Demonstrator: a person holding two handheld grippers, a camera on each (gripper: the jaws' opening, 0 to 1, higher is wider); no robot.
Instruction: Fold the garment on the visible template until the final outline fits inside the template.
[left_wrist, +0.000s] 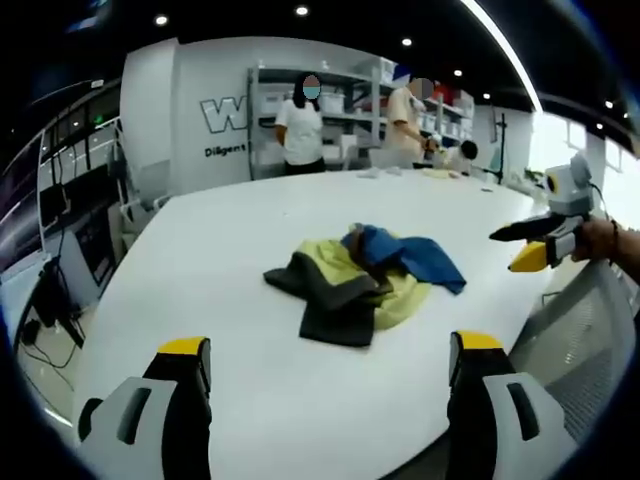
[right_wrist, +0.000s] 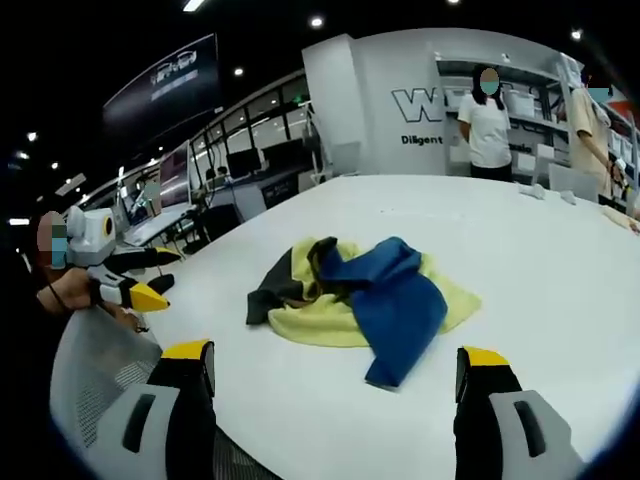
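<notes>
- Crumpled blue, yellow and dark grey garment heap (left_wrist: 362, 283) (right_wrist: 360, 290): on the white oval table (left_wrist: 250, 220) (right_wrist: 540, 260), near its middle.
- Two standing people (left_wrist: 300, 125): behind the table, before the metal shelving (left_wrist: 350, 95).
- Grey mesh chair (right_wrist: 95, 375): at the table's near edge.

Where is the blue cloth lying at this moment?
The blue cloth lies on the white table, draped over the yellow cloth beside the dark grey one, ahead of both open claws.
</notes>
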